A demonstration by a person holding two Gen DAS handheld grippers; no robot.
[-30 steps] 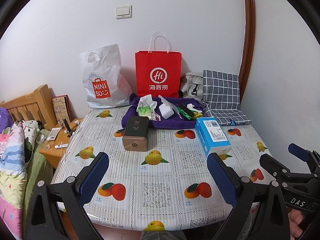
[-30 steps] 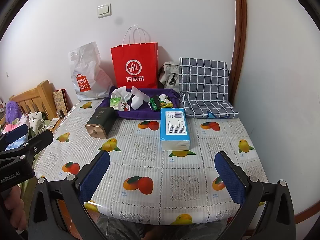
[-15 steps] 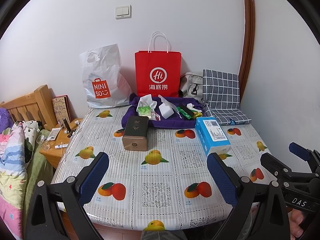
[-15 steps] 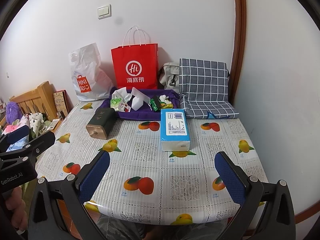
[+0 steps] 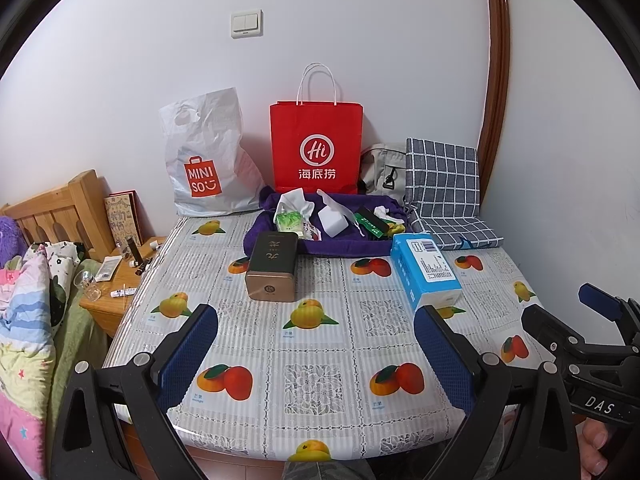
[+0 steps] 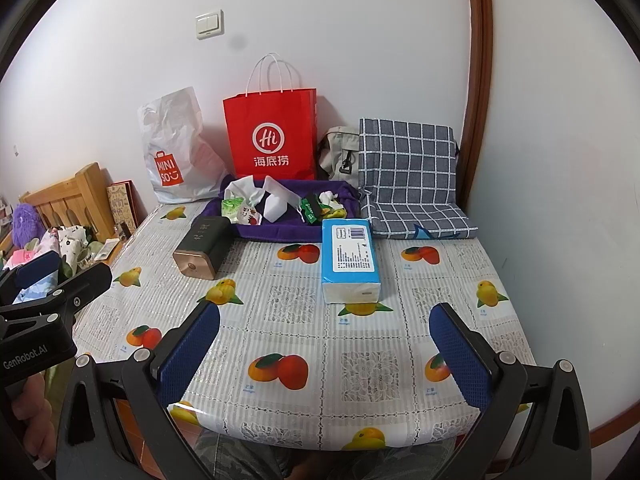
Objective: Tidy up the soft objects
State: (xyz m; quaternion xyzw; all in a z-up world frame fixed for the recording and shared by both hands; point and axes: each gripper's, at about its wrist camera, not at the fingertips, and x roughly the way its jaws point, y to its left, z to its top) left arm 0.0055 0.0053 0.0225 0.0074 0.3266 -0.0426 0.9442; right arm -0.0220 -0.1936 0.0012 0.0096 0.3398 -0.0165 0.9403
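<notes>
A blue-wrapped tissue pack (image 5: pixel 425 272) (image 6: pixel 350 254) lies right of centre on the fruit-print table (image 5: pixel 316 360) (image 6: pixel 296 312). A purple cloth (image 5: pixel 280 240) (image 6: pixel 288 230) at the back holds small packets and white wrappers. A grey checked cushion (image 5: pixel 444 184) (image 6: pixel 408 168) leans against the wall at the back right. My left gripper (image 5: pixel 316 354) is open and empty over the table's front edge. My right gripper (image 6: pixel 324 354) is open and empty too, and also shows at the right of the left wrist view (image 5: pixel 580 320).
A dark tin with a gold end (image 5: pixel 272 268) (image 6: pixel 202 248) lies left of centre. A red paper bag (image 5: pixel 316 148) (image 6: pixel 272 136), a white Miniso bag (image 5: pixel 208 160) (image 6: pixel 176 152) and a grey bag (image 5: pixel 380 168) stand along the wall. A bedside stand (image 5: pixel 116 280) and bedding (image 5: pixel 28 304) are left.
Both grippers have stayed open and almost still; the view has only shifted very slightly. Nothing on the table has moved.
</notes>
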